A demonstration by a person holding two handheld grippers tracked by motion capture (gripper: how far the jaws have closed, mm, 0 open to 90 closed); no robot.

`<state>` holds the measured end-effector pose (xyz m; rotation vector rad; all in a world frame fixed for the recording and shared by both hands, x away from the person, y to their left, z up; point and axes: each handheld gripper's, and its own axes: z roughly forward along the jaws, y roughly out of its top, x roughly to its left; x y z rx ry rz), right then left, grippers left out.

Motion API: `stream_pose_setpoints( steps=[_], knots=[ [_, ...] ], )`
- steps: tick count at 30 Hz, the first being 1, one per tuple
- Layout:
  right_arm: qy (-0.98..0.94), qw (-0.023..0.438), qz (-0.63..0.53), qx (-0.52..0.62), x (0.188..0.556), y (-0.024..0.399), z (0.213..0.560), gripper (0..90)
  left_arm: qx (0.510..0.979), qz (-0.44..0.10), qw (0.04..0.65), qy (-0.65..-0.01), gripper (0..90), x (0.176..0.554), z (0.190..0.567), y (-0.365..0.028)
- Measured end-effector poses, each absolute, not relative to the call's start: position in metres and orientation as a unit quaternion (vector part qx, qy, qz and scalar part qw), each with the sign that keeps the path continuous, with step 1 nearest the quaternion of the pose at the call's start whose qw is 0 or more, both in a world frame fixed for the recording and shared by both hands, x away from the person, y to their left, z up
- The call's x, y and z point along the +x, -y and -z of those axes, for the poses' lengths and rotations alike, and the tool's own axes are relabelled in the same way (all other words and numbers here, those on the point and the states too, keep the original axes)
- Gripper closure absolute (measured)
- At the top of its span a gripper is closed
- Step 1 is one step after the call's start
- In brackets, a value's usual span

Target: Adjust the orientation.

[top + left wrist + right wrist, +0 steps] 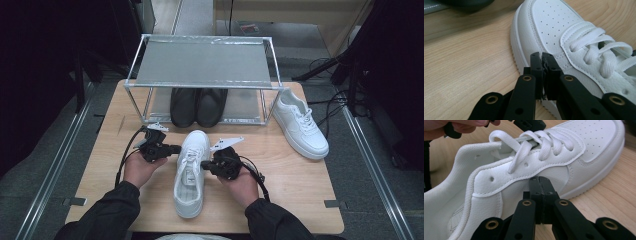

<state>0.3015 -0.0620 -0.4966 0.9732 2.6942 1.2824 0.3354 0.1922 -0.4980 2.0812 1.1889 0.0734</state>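
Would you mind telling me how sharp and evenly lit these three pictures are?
High view: table well lit, surroundings dark, the black shoes shadowed under the rack. Left gripper view: white shoe crisp, top-left corner blurred and dark. Right gripper view: laces sharp, the hand at the top edge soft.

- A white shoe [191, 172] lies on the wooden table [300, 175], toe toward the metal rack [202, 62].
- The left gripper [175, 149] and right gripper [204, 164] flank it, jaws closed.
- A pair of black shoes [197, 106] sits under the rack.
- A second white shoe [299, 123] lies to the right.
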Motion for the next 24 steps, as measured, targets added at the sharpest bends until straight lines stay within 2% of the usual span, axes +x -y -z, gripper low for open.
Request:
stream_pose_setpoints(
  steps=[8,12,18,24],
  knots=[
    [-0.857,-0.004,-0.414,0.307,0.305,0.074,0.492,87.2,0.817,-0.028,0.357,-0.451,80.0,0.335,0.494,-0.195],
    [-0.857,-0.001,-0.417,0.302,0.308,0.081,0.488,81.2,0.815,-0.012,0.378,-0.439,74.5,0.333,0.486,-0.202],
    [-0.849,0.005,-0.429,0.31,0.31,0.096,0.483,71.2,0.812,0.002,0.404,-0.422,58.9,0.327,0.477,-0.211],
    [-0.835,0.009,-0.439,0.33,0.314,0.112,0.478,58.1,0.818,0.008,0.412,-0.401,53.9,0.323,0.473,-0.214]
  ],
)
